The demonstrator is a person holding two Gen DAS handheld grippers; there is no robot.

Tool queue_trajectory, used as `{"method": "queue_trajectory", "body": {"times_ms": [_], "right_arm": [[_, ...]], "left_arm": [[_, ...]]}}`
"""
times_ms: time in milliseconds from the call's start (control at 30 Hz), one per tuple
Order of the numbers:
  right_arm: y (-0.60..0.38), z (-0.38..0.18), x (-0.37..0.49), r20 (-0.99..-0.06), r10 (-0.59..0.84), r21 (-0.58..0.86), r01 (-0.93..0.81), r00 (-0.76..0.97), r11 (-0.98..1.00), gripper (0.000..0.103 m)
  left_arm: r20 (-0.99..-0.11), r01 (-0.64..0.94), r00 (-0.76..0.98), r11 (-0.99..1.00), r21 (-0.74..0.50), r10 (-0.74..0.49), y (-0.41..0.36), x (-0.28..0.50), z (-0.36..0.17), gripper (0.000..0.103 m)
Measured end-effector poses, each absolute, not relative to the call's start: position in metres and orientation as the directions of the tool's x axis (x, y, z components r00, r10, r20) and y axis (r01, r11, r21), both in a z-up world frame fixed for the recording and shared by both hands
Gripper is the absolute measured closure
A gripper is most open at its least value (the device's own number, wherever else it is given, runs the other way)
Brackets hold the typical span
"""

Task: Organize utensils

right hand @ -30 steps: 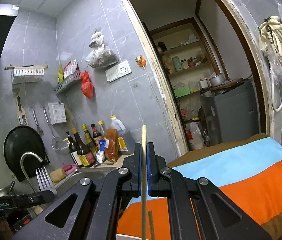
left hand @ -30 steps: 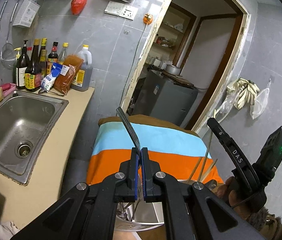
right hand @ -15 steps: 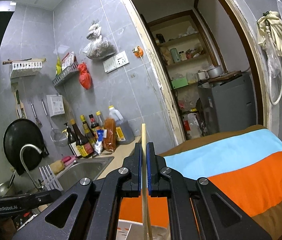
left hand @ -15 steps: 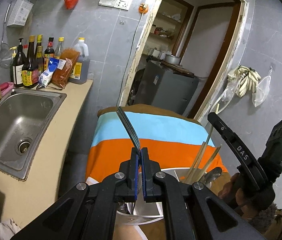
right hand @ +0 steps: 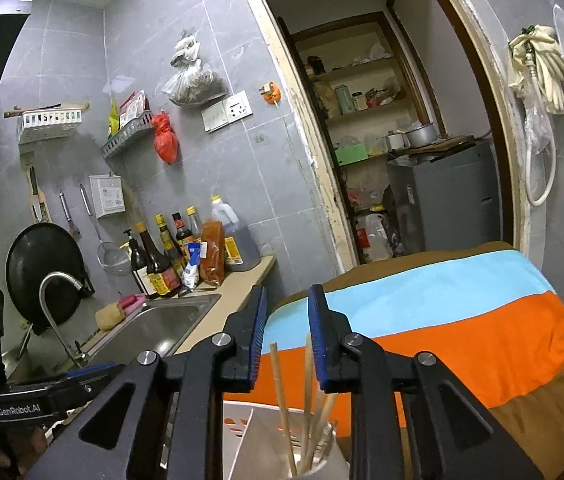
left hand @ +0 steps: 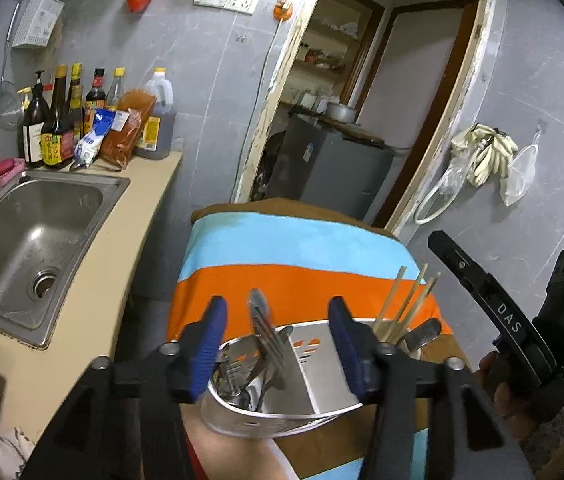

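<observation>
Left gripper (left hand: 278, 340): jaws spread, just opened; fork (left hand: 266, 336) standing loose between the pads, touching neither, tines up, handle down in the left compartment of the steel utensil holder (left hand: 282, 420). A second ago pinched tight on that fork, lifted above the holder. Released, by the look of it.

Right gripper (right hand: 286, 340): jaws parted a little, also just opened. Chopsticks (right hand: 282, 396) below and between them, leaning free in the holder's round cup at the right; one stick close to the right pad, contact not certain, no squeeze evident. Earlier frames: one chopstick clamped upright between closed pads.

In left view, three chopsticks (left hand: 405, 300) fanned out of the cup, spoon handles beside them. Holder resting on striped cloth (left hand: 282, 248), sink (left hand: 30, 240) and counter to the left.

Reading: both pieces delivered to separate compartments. Next likely: back both grippers out upward without snagging the fork tines or tipping the sticks.
</observation>
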State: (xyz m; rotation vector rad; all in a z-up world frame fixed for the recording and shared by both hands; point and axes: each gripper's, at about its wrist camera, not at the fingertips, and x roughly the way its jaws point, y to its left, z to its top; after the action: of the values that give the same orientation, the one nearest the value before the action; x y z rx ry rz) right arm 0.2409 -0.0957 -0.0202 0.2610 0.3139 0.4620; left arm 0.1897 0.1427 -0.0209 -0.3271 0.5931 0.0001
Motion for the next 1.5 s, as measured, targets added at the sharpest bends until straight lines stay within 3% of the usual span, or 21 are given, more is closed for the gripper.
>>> {"method": "queue_trajectory", "body": {"times_ms": [167, 333, 700, 900, 1033, 1500], "right_arm": [[-0.107, -0.014, 0.228, -0.226, 0.45, 0.299, -0.378, 0.864, 0.876, 0.075], [-0.118, -0.009, 0.218, -0.243, 0.437, 0.265, -0.374, 0.866, 0.889, 0.072], [-0.153, 0.003, 0.193, -0.288, 0.394, 0.221, -0.34, 0.873, 0.914, 0.031], [-0.178, 0.014, 0.17, -0.304, 0.363, 0.171, -0.325, 0.881, 0.93, 0.006], [-0.198, 0.018, 0.153, -0.316, 0.343, 0.147, -0.312, 0.885, 0.939, 0.002], [-0.269, 0.018, 0.085, -0.371, 0.277, 0.096, -0.261, 0.886, 0.961, 0.002]], "left_arm": [[-0.543, -0.09, 0.836, 0.955, -0.284, -0.083, 0.136, 0.186, -0.018, 0.042], [-0.516, -0.099, 0.855, 0.96, -0.26, -0.051, 0.129, 0.18, -0.012, 0.03], [-0.472, -0.154, 0.88, 0.971, -0.185, 0.05, 0.101, 0.155, -0.003, 0.006], [-0.415, -0.177, 0.906, 0.965, -0.194, 0.083, 0.08, 0.13, 0.007, 0.001], [-0.402, -0.191, 0.91, 0.965, -0.18, 0.105, 0.066, 0.118, 0.01, 0.001], [-0.442, -0.185, 0.892, 0.97, -0.159, 0.097, 0.023, 0.055, -0.002, 0.001]]}}
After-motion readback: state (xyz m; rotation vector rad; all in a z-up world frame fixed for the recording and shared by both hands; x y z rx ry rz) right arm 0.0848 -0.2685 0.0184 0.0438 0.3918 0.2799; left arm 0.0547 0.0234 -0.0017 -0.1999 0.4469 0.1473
